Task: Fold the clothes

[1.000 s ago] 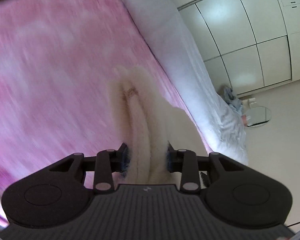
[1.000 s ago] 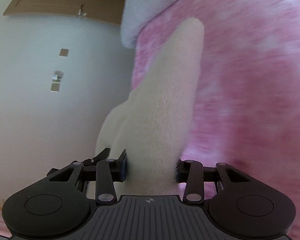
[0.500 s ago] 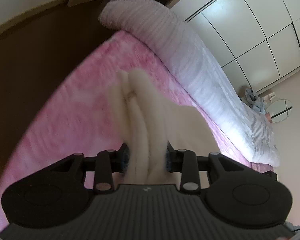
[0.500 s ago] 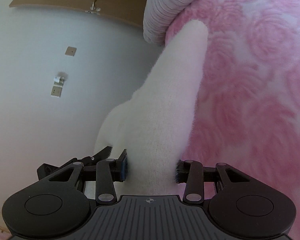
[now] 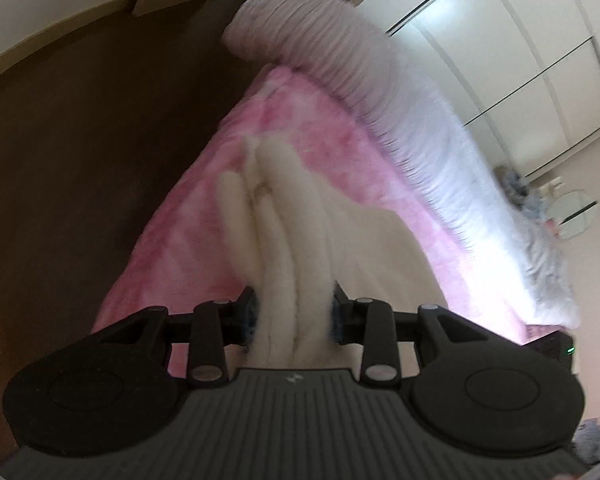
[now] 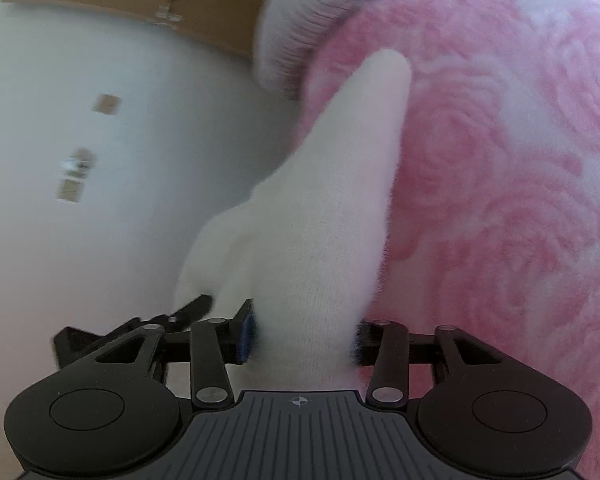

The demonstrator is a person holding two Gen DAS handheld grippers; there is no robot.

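Left wrist view: the left gripper [image 5: 294, 312] has its two fingers clamped on a bunched, ridged edge of the cream fuzzy garment [image 5: 300, 240], which runs from the jaws up toward 12 o'clock and spreads out toward 3 o'clock over the pink blanket [image 5: 312, 120]. A pale ribbed duvet [image 5: 380, 92] lies rolled along the blanket's far edge, from 12 round to 3 o'clock, with white wardrobe doors [image 5: 520, 40] behind it. Dark floor [image 5: 80, 160] fills the 9 o'clock side.

On the right wrist view, the right gripper [image 6: 304, 340] is likewise closed on the garment [image 6: 332, 220], a smooth tapering length of it reaching toward 12 o'clock. The rose-patterned blanket [image 6: 500, 180] lies at 3 o'clock, a white wall [image 6: 100, 220] at 9.
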